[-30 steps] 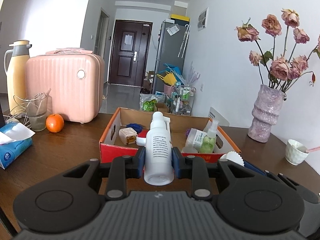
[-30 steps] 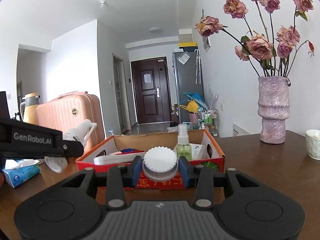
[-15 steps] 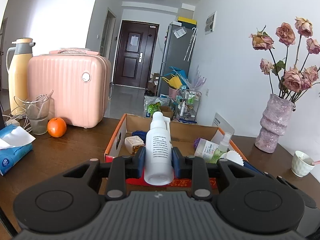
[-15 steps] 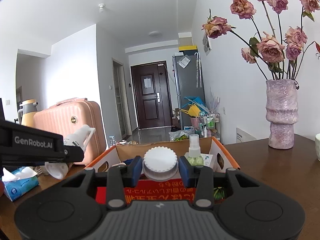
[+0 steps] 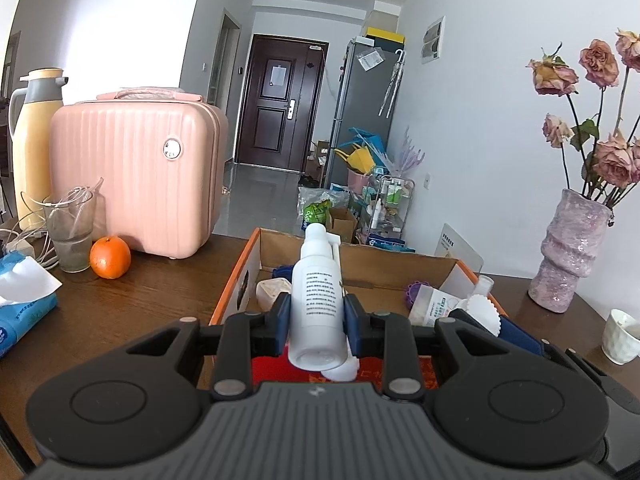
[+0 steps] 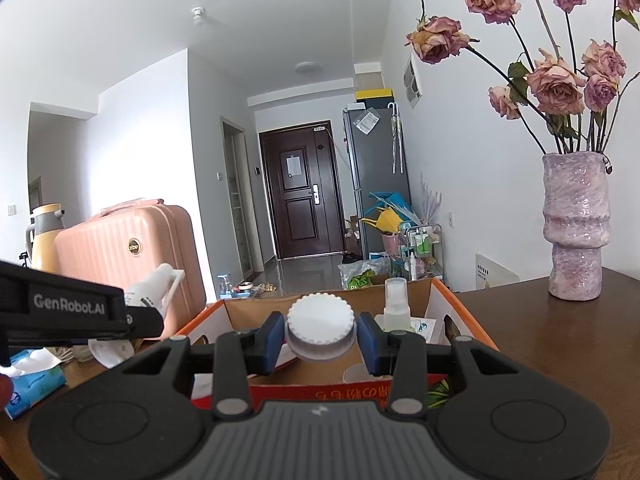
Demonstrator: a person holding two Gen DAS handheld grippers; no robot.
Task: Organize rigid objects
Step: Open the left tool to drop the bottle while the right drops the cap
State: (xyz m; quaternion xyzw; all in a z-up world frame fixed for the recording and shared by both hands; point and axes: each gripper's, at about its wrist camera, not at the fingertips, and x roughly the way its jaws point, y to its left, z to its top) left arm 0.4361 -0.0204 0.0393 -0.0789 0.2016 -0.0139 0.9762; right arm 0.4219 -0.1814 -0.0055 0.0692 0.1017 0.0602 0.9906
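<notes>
My left gripper (image 5: 316,316) is shut on a white spray bottle (image 5: 316,300), held above the near edge of an orange-rimmed cardboard box (image 5: 240,276). My right gripper (image 6: 320,336) is shut on a white ribbed-cap jar (image 6: 320,326), held over the same box (image 6: 444,300). The box holds a green spray bottle (image 6: 396,308) and several small toiletries (image 5: 436,304). The right view shows the left gripper (image 6: 80,312) and its bottle (image 6: 152,288) at the left. The left view shows the jar's cap (image 5: 484,314) at the right.
A pink suitcase (image 5: 136,184), a yellow thermos (image 5: 34,140), a glass (image 5: 72,232) and an orange (image 5: 110,258) stand on the brown table at the left. A tissue pack (image 5: 20,308) lies near the left edge. A pink vase (image 5: 568,252) and a white cup (image 5: 620,334) stand at the right.
Both grippers have risen and moved forward over the box with their objects still held. The box sits lower in both views.
</notes>
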